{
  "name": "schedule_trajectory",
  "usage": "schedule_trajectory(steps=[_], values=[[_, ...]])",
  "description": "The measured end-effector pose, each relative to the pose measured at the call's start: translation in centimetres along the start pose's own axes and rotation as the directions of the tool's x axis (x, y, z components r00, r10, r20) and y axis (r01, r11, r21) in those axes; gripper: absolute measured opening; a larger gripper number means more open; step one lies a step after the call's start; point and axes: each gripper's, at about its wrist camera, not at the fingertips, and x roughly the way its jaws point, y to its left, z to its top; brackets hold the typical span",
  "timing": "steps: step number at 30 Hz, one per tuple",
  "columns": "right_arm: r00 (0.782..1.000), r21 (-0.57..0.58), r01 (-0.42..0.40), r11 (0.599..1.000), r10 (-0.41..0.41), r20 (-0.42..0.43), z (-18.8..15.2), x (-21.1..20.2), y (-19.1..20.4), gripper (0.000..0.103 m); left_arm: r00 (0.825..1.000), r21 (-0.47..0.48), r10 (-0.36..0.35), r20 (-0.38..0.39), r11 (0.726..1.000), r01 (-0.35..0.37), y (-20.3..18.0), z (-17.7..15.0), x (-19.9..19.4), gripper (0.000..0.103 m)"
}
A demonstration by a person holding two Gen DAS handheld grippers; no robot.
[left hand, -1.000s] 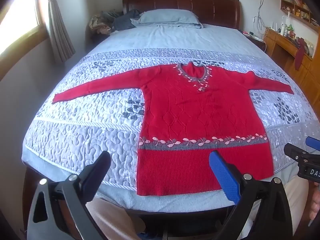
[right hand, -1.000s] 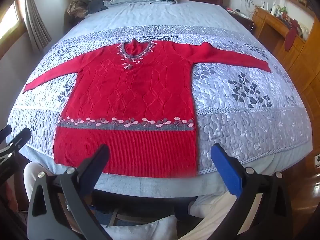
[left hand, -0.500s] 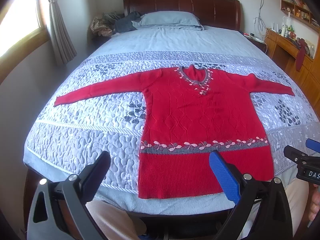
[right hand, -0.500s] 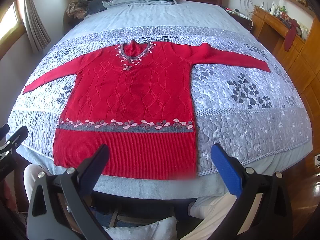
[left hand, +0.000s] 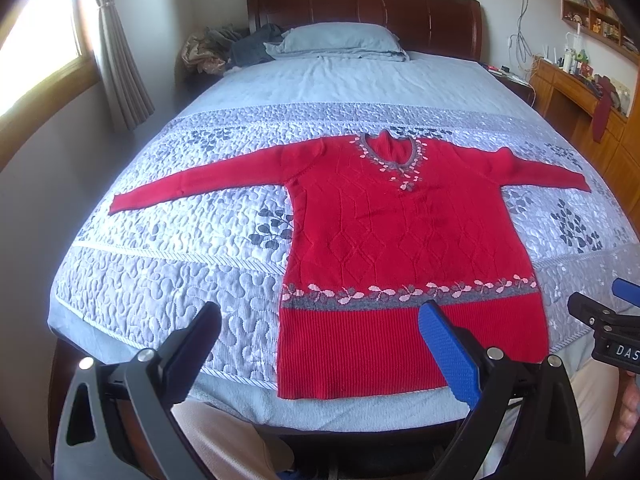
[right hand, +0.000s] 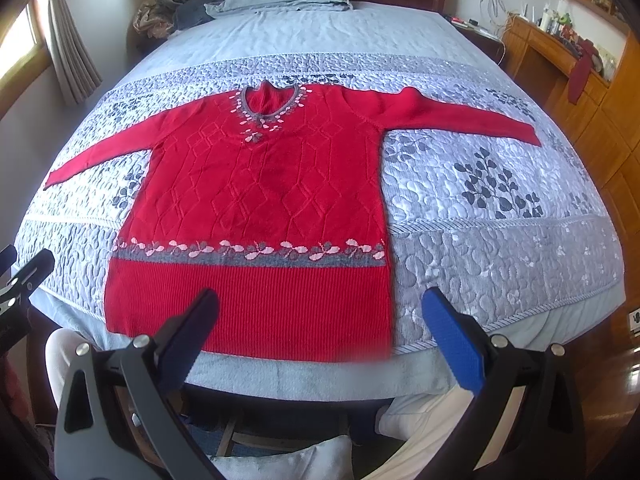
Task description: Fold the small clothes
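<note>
A red knitted sweater (left hand: 404, 240) (right hand: 260, 200) lies flat, front up, on the quilted bedspread, both sleeves spread out sideways and its ribbed hem at the near edge of the bed. It has a grey V collar and a grey band with pink leaves. My left gripper (left hand: 320, 344) hovers open in front of the hem's left part, holding nothing. My right gripper (right hand: 320, 328) is open too, near the hem's right corner, apart from the cloth. Each gripper shows at the edge of the other's view.
The bed (left hand: 168, 280) has a grey-blue quilt, a pillow (left hand: 340, 40) and a dark wooden headboard at the far end. A pile of clothes (left hand: 224, 52) lies at the far left. Wooden cabinets (right hand: 592, 120) line the right wall. A person's light trousers (left hand: 224, 448) are below the grippers.
Both views have tilted slightly, so the sweater sits a little lower in the left view and higher in the right view. The sweater itself has not moved; both grippers stay open.
</note>
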Motion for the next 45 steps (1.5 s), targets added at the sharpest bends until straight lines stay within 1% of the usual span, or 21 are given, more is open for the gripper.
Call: schedule_trajectory(steps=[45], values=[[1.0,-0.003,0.005,1.0,-0.005,-0.013,-0.06,0.8,-0.29,0.1,1.0,-0.005,0.016,-0.009,1.0,-0.016,0.51,-0.04,0.93,0.099]])
